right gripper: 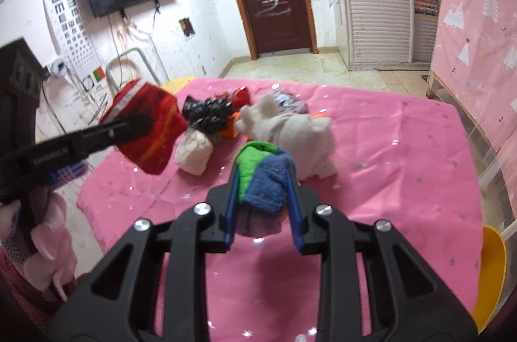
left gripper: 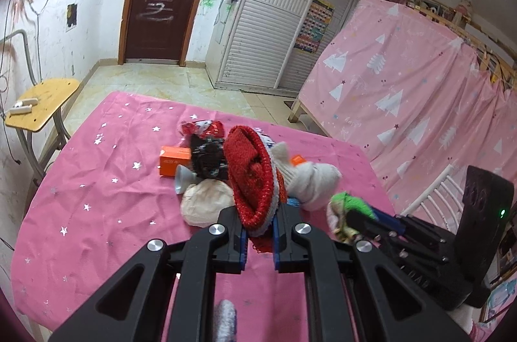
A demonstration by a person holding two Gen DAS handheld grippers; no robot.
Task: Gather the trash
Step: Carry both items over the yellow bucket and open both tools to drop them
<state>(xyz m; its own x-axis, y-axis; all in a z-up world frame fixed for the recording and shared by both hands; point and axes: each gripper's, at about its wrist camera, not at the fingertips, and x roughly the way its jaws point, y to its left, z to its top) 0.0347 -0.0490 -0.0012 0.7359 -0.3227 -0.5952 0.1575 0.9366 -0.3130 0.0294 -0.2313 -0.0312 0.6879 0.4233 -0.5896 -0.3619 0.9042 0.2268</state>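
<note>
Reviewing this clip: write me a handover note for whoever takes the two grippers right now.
Left gripper: jaws shut on the red knit piece, lifted clear of the table.
Right gripper: jaws shut on the green-and-blue knit piece.
Still on the pink tablecloth: white knit item, black crumpled bag, orange box, beige round piece, red wrapper.
Done: two pieces picked up. Left: drop both somewhere; no bin is in view. Then clear the pile.

Right gripper (right gripper: 263, 180) clamps green-blue knit cloth (right gripper: 265, 177) (lifted) — pink table (right gripper: 404, 154) beneath
</note>
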